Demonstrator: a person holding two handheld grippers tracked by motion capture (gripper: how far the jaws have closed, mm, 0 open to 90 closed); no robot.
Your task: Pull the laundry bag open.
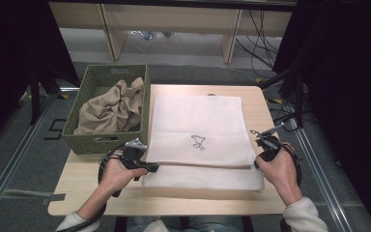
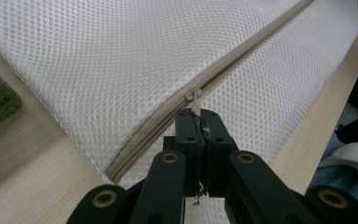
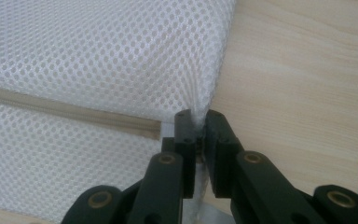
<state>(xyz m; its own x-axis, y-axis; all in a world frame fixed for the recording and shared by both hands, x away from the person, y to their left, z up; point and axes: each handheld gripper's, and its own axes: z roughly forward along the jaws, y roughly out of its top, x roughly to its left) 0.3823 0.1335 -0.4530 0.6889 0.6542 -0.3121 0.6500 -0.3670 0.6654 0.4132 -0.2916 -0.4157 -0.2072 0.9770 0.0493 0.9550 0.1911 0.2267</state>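
Two grippers pinch the white mesh zip bag (image 1: 200, 133) — left gripper (image 2: 196, 122) jaws hold the small beige zipper tab (image 2: 196, 106), right gripper (image 3: 198, 125) jaws hold the bag's edge.

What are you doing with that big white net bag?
A person is working on a white mesh laundry bag lying flat on the wooden table, using a claw in each hand. The left claw is shut on the zipper pull, near one end of the beige zipper. The right claw pinches the bag's corner. Crumpled tan cloth sits in the green basket nearby.
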